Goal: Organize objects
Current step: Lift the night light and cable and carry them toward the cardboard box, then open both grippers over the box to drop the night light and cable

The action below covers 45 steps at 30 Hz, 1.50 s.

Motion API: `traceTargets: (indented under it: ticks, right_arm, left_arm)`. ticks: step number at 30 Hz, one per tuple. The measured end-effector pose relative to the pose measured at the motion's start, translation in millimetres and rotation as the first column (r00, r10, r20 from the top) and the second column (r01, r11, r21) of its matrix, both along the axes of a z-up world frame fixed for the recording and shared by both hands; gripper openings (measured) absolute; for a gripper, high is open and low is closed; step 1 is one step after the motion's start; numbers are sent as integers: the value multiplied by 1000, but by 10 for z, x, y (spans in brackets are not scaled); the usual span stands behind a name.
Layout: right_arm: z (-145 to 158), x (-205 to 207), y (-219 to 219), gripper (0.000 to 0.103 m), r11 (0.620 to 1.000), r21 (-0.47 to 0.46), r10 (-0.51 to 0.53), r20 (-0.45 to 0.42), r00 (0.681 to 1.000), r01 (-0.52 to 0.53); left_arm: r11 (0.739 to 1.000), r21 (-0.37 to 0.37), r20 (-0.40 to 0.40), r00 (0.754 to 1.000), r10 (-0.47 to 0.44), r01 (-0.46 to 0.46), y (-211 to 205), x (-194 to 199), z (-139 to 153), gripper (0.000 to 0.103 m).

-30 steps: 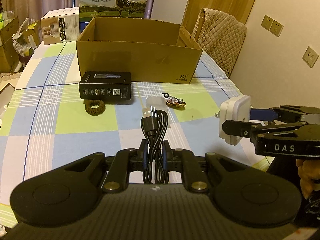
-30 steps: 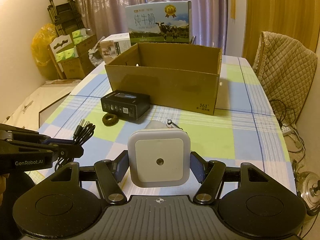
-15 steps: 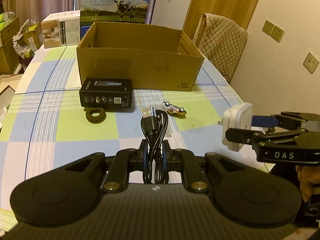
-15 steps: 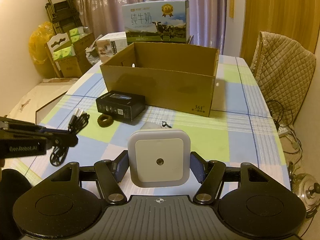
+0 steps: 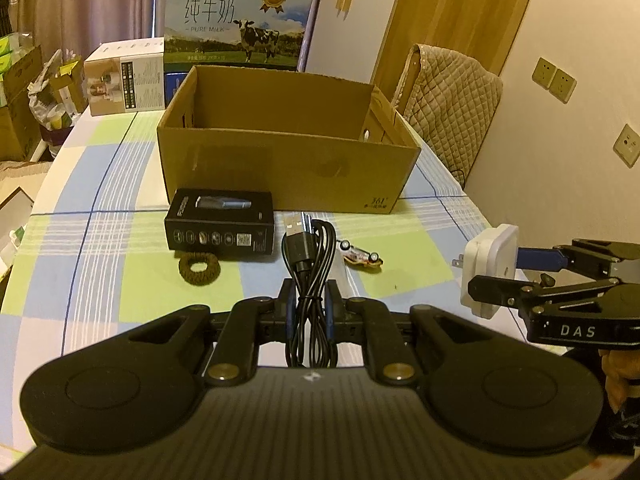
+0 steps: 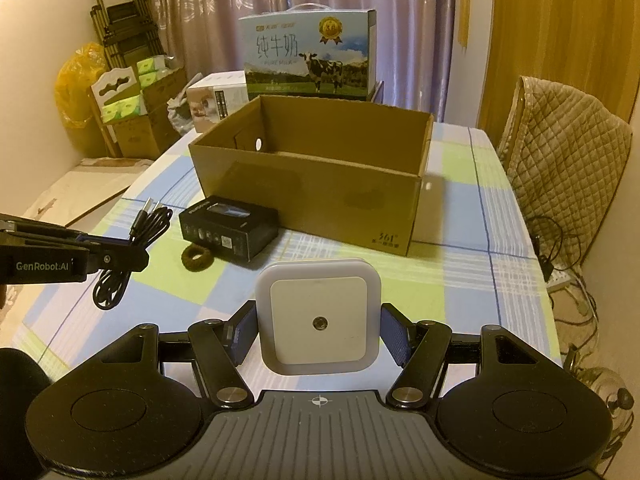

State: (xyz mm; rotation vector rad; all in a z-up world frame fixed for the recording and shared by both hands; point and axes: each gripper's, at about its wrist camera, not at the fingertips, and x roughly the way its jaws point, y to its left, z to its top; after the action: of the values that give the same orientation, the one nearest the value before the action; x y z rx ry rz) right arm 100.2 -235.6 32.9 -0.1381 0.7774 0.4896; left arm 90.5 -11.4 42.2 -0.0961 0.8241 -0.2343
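My left gripper point(image 5: 308, 300) is shut on a coiled black USB cable point(image 5: 308, 248) and holds it above the table. The cable also shows in the right wrist view point(image 6: 132, 240). My right gripper point(image 6: 318, 320) is shut on a white square plug-in night light point(image 6: 318, 312), also seen in the left wrist view point(image 5: 490, 272) at the right. An open, empty cardboard box point(image 5: 284, 140) stands ahead of both grippers point(image 6: 312, 176). A black product box point(image 5: 220, 230), a brown hair tie point(image 5: 199, 268) and a small toy car point(image 5: 360, 256) lie on the checked tablecloth before it.
A milk carton case point(image 5: 240, 28) and a white box point(image 5: 124, 76) stand behind the cardboard box. A chair with a quilted cover point(image 5: 452, 104) is at the table's right side. Stacked boxes and a folded trolley point(image 6: 120, 52) are on the floor at left.
Both grippers have risen and moved forward toward the cardboard box, carrying the cable and the night light. The box's inside shows more.
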Motion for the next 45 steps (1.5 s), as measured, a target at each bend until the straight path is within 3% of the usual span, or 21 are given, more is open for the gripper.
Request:
traceTargets:
  ticks: [16,29,36,45]
  right_arm:
    - [177,531,11,62,1000,1,22,33,999,-22]
    - [518,1549,143,62,999,39,13,44,999,-14]
    - [452,2018,373,62,999,19,26,15,1000,-26]
    - [233,2329,484,62,1000,-3,23,-24,999,-23]
  left_arm:
    - [999,20,28,998,-48,47,-108,546,152,11]
    - [995,62,73,994,-85,81,-130,1485,463,11]
    - [996,71,63,996,-66,61,-40,2025,433,11]
    - [996,71,33,998,-50,47,68,2358,281,11]
